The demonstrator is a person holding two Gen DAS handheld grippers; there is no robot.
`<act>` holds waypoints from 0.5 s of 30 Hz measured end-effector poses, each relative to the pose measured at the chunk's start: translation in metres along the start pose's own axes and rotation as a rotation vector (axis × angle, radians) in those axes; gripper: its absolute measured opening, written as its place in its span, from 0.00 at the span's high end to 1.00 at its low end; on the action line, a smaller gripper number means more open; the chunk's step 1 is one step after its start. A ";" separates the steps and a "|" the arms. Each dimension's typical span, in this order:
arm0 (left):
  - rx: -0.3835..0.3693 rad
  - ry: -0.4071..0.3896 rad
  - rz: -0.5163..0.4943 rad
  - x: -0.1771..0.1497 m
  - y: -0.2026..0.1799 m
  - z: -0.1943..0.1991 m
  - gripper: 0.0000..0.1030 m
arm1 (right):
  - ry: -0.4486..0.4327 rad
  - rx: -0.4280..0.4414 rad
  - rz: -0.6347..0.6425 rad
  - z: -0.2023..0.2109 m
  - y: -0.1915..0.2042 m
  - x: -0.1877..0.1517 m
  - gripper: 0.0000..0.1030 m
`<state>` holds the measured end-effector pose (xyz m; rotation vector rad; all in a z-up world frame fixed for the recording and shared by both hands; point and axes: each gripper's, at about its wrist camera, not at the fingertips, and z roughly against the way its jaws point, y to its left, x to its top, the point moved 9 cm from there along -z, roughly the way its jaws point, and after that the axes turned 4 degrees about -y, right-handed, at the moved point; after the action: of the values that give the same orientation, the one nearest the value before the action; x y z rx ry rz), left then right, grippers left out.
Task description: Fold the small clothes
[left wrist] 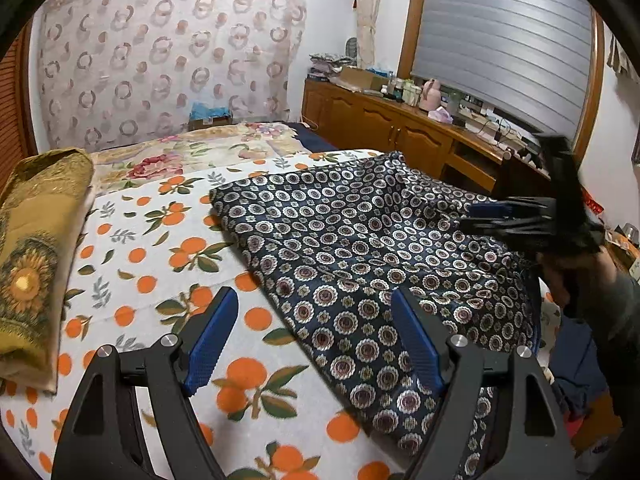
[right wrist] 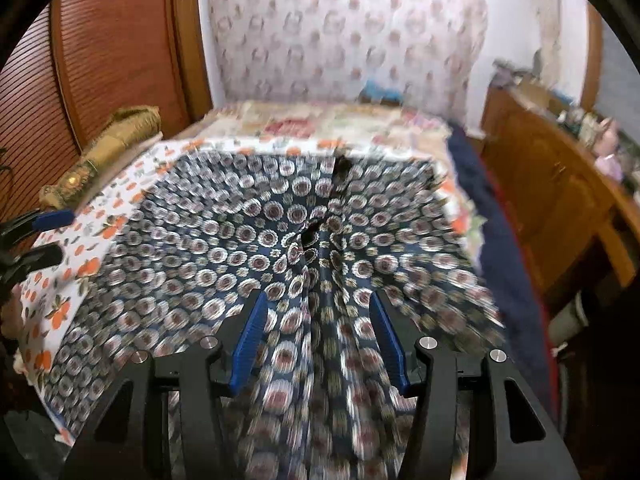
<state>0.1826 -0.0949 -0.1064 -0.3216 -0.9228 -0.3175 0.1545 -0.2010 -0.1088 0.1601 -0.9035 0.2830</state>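
Left wrist | one patterned garment (left wrist: pixel 360 248) | one pillow (left wrist: pixel 36 248) | one bed (left wrist: pixel 160 272)

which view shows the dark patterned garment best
The left wrist view: the dark patterned garment is sharp there, spread on the orange-print bedspread. The right wrist view shows more of it, but blurred.

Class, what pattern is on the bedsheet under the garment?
Oranges with green leaves on white bedsheet; clearest in left wrist view.
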 end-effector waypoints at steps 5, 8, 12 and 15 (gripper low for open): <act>-0.001 0.015 -0.009 0.002 -0.003 -0.012 0.23 | 0.087 0.052 -0.017 -0.033 -0.003 0.005 0.48; -0.002 0.028 -0.004 0.002 0.000 -0.018 0.23 | 0.107 0.120 0.040 -0.034 0.007 0.012 0.76; 0.001 0.048 0.003 0.006 0.004 -0.032 0.23 | 0.035 0.153 0.065 -0.021 0.006 0.028 0.98; -0.003 0.052 0.009 0.009 0.006 -0.038 0.23 | -0.061 0.089 0.065 0.009 -0.014 0.040 0.98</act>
<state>0.2179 -0.1057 -0.1211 -0.3189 -0.8698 -0.3174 0.1754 -0.2102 -0.0722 0.2232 -0.9579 0.3805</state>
